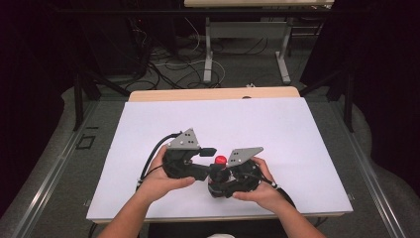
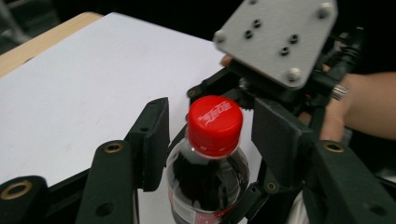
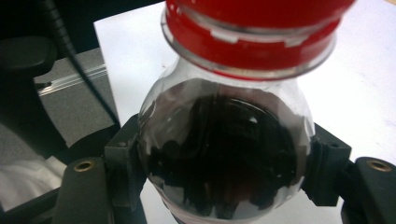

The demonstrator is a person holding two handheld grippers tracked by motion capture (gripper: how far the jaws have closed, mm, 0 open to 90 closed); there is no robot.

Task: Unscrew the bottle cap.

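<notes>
Bottle (image 2: 208,179) of dark drink stands near the front middle of the white table (image 1: 277,124), clamped about its body by the right gripper (image 3: 219,172), whose pads (image 3: 125,163) press on both sides of the clear shoulder. Grip looks firm and centred below the neck. Red cap (image 2: 215,123) is on the bottle, printed top facing up, with its ring seated beneath it in the right gripper view.

Left gripper (image 2: 208,135) straddles the cap with jaws released; daylight shows on each side between pads and cap, so nothing is held there.

Judgement: the step in hand is working the cap by turns, and the left gripper appears to be between bites. To do it well, square the left pads on opposite flanks of the cap at its ribbed band, not on the ring, close fully before twisting, and turn about the bottle's own axis. Right gripper should hold the body rigid and upright so the drink does not spill.
</notes>
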